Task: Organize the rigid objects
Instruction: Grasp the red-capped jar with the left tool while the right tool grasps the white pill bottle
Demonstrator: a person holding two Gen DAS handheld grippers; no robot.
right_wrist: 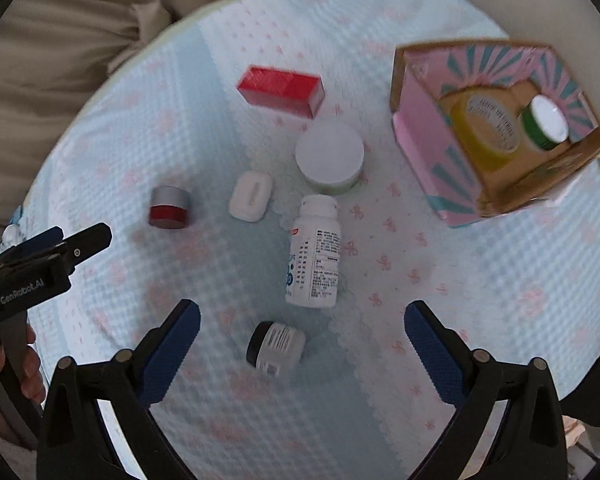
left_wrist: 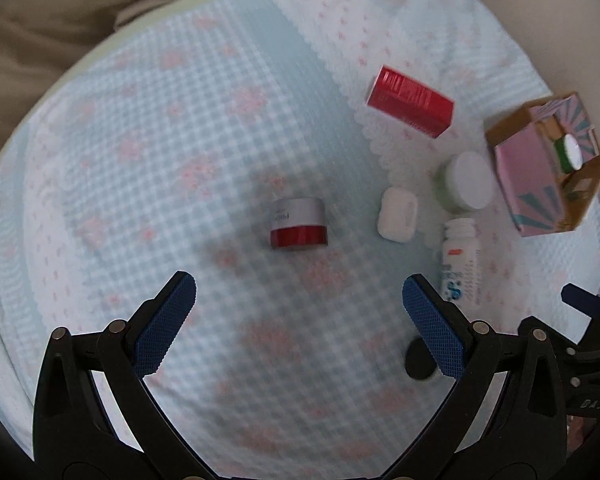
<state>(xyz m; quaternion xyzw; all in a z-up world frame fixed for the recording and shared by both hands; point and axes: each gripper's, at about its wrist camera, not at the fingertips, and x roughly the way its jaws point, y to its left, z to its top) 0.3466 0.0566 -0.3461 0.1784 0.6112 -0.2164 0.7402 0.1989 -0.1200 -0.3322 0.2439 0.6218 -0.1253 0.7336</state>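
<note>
My left gripper (left_wrist: pixel 299 312) is open and empty, above the cloth just short of a small red jar with a silver lid (left_wrist: pixel 298 223). My right gripper (right_wrist: pixel 302 344) is open and empty, with a small black-capped jar (right_wrist: pixel 275 348) lying between its fingers' line and a white pill bottle (right_wrist: pixel 315 252) lying just beyond. A pink cardboard box (right_wrist: pixel 432 152) at the right holds a yellow jar (right_wrist: pixel 485 132) and a green jar (right_wrist: pixel 545 122). A red carton (right_wrist: pixel 282 89), a white-lidded green tub (right_wrist: pixel 330 158) and a white earbud case (right_wrist: pixel 251 196) lie mid-cloth.
Everything lies on a round table under a pale blue and pink patterned cloth (left_wrist: pixel 160 160). Beige upholstery (left_wrist: pixel 40 32) lies behind the table at the left. The left gripper's body (right_wrist: pixel 40 264) shows at the left edge of the right wrist view.
</note>
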